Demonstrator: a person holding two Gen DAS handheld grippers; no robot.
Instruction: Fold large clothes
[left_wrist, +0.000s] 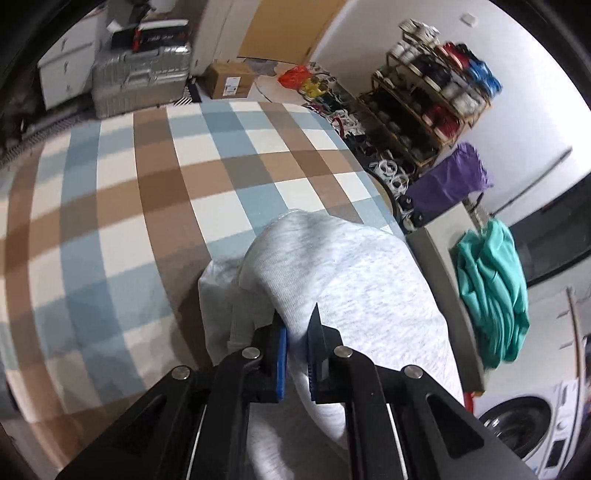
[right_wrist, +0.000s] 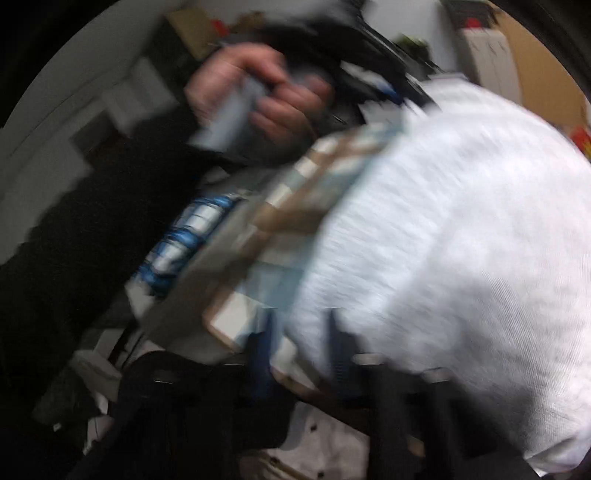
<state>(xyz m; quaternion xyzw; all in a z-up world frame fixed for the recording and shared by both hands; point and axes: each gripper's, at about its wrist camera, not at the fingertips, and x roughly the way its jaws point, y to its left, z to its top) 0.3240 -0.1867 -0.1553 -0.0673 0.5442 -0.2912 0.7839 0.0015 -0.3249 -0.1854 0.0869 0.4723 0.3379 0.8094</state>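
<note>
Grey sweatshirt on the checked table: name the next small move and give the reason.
Probably carry the pinched edge across the checked cloth to lay a fold. The left gripper has its fingers shut on the grey sweatshirt, which sits bunched at the table's near edge. The right wrist view is too blurred to confirm a grip there.
</note>
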